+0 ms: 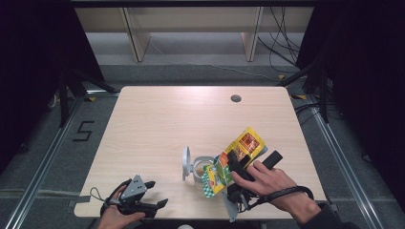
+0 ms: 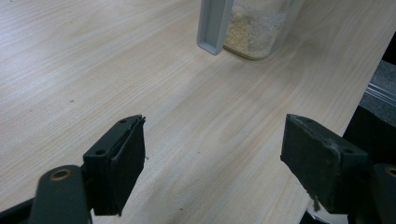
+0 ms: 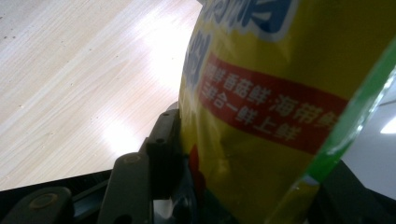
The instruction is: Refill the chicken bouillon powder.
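A yellow and green food packet (image 1: 239,155) hangs tilted over a clear container (image 1: 203,172) near the table's front middle, its green end lowest. My right gripper (image 1: 252,160) is shut on the packet, held by a hand from the lower right. In the right gripper view the packet (image 3: 280,93) sits between the jaws of the right gripper (image 3: 254,172). The container's grey lid (image 1: 186,163) stands flipped open at its left. The container (image 2: 257,32) holds beige granules, with the lid (image 2: 214,25) beside it. My left gripper (image 1: 159,192) rests open at the front left corner, and the left gripper (image 2: 212,154) has nothing between its jaws.
The wooden table (image 1: 157,124) has a round cable hole (image 1: 236,98) at the back right. Behind it stand wooden shelf legs (image 1: 136,38) and loose cables (image 1: 282,43). A "5" mark (image 1: 83,130) lies on the grey floor at the left.
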